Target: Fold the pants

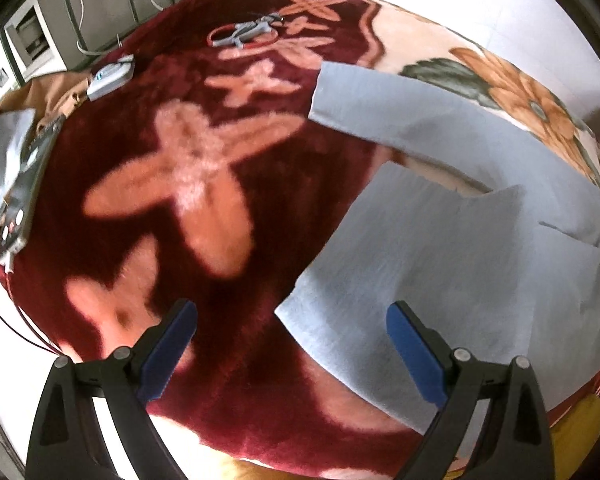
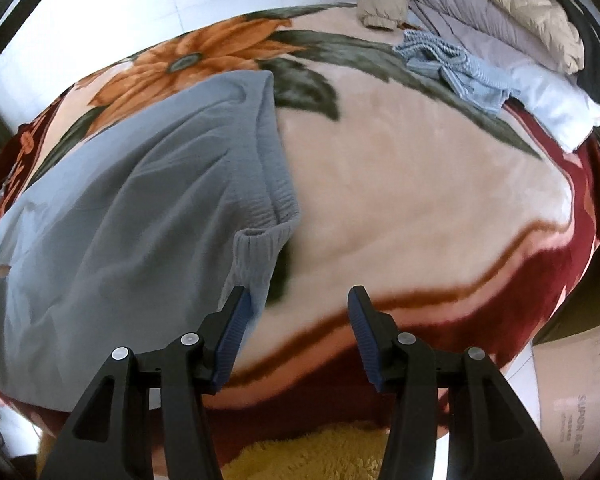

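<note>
Pants (image 1: 460,216): lying spread on the floral blanket (image 1: 180,168), legs reaching toward its dark red half, ribbed waistband (image 2: 276,184) resting on the pale half.
Left gripper (image 1: 292,344): pointing steeply down, hovering over a leg hem, jaws standing released, gripping nothing.
Right gripper (image 2: 298,320): tilting down just beside the waistband's near corner, jaws parted, empty.
Clothes pile (image 2: 500,40): sitting at the blanket's far edge.
</note>
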Demonstrator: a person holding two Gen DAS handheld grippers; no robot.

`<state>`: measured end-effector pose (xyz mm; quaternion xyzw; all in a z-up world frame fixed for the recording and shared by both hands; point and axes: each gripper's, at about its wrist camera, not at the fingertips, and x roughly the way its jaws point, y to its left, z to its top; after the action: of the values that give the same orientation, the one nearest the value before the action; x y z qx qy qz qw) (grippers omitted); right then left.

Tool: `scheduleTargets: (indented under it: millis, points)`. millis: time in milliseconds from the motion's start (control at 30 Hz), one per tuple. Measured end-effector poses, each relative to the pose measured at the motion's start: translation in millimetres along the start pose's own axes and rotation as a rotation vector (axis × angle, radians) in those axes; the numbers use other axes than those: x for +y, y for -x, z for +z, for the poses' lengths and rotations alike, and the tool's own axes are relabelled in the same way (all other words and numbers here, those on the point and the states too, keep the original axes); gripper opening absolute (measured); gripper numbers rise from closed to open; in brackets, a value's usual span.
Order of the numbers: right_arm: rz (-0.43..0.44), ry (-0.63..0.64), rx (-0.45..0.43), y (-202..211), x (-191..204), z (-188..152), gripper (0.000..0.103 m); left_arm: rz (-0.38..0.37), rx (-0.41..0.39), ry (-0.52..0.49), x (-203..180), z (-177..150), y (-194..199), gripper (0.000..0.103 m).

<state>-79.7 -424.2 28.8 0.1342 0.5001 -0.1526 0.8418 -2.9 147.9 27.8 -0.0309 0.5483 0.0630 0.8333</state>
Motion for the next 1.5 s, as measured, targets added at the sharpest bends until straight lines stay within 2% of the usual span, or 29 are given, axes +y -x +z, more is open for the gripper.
scheduleTargets:
  millis: [133,233,300,400,500,600,700,767,867,1000,1233,1500]
  points:
    - [0.039,-0.045,-0.002,-0.4,-2.6,-2.9,0.052,-0.012,0.013,0.019,-2.2,-4.5,-7.2,0.098]
    - [0.067,-0.034,-0.028,11.3,2.3,-7.5,0.052,-0.018,-0.001,0.041,-5.4,-5.8,-5.5,0.098]
    - [0.068,-0.013,-0.04,17.0,7.2,-8.0,0.059,-0.039,-0.002,0.046,-8.9,-5.8,-4.7,0.097]
    - [0.068,0.013,-0.045,17.5,13.9,-7.2,0.061,-0.037,-0.003,0.025,-16.5,-4.8,-4.3,0.097]
    - [0.081,0.002,-0.034,11.7,14.2,-7.4,0.061,-0.032,-0.009,0.02,-23.2,-3.2,-6.1,0.093]
    - [0.096,-0.011,-0.02,5.4,10.8,-7.7,0.061,-0.042,-0.003,0.033,-29.6,0.5,-9.0,0.084]
    - [0.137,-0.038,0.014,-0.5,2.7,-4.6,0.061,-0.042,-0.01,0.029,-37.4,4.2,-6.0,0.061]
    - [0.198,-0.092,0.049,-4.8,-6.3,0.3,0.061,-0.058,-0.009,0.013,-44.6,5.9,-2.2,0.034]
    - [0.163,-0.056,0.063,-7.6,-6.9,6.7,0.061,-0.053,-0.004,0.007,-49.6,8.6,3.5,0.012]
    - [0.179,-0.01,0.097,-14.2,-7.4,14.5,0.061,-0.012,-0.016,0.044,-46.2,9.2,14.0,0.01]
    - [0.228,-0.028,0.17,-44.1,-14.2,16.3,0.061,0.023,0.009,0.077,-41.4,-1.0,17.5,0.01]
    - [0.244,-0.061,0.148,-42.5,-17.0,11.4,0.06,0.003,0.024,0.088,-42.4,5.3,22.8,0.009]
